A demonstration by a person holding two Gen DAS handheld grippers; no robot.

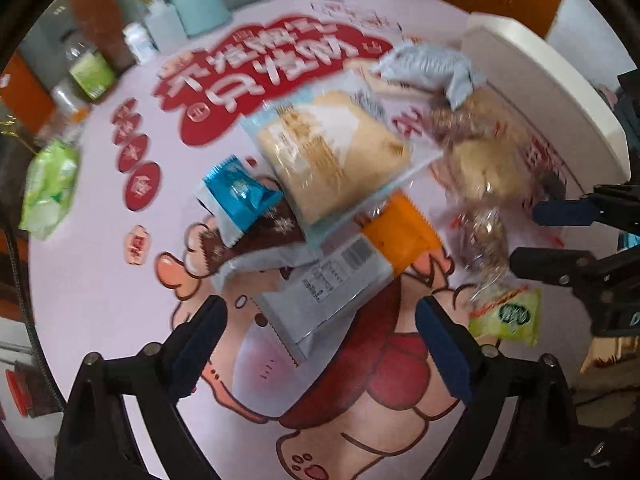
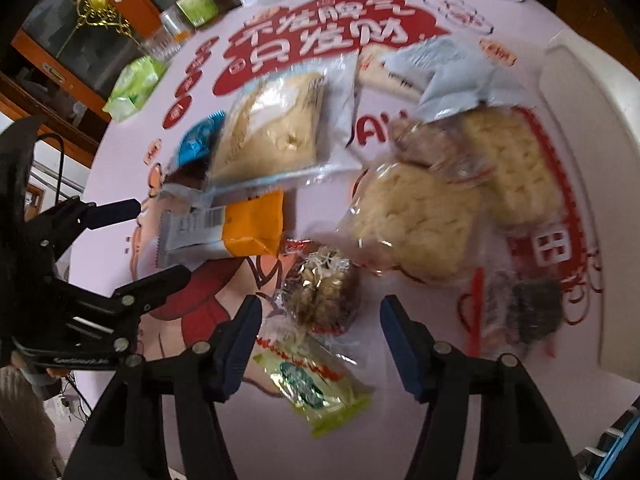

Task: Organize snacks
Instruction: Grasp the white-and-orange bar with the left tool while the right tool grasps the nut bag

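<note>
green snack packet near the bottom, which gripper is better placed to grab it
Right. The green snack packet lies directly between and just ahead of the open right gripper. The left gripper is open over the grey-and-orange packet, with the green one off to its side.

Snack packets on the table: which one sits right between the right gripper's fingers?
The round nutty cake in clear wrap, directly between the right gripper fingers; the other packets lie farther off.

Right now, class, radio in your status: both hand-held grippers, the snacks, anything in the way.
Left hand-held gripper open over grey packet. Right hand-held gripper open, nothing held, round wrapped snack between fingers. Snacks heaped, overlapping; white tray alongside.
</note>
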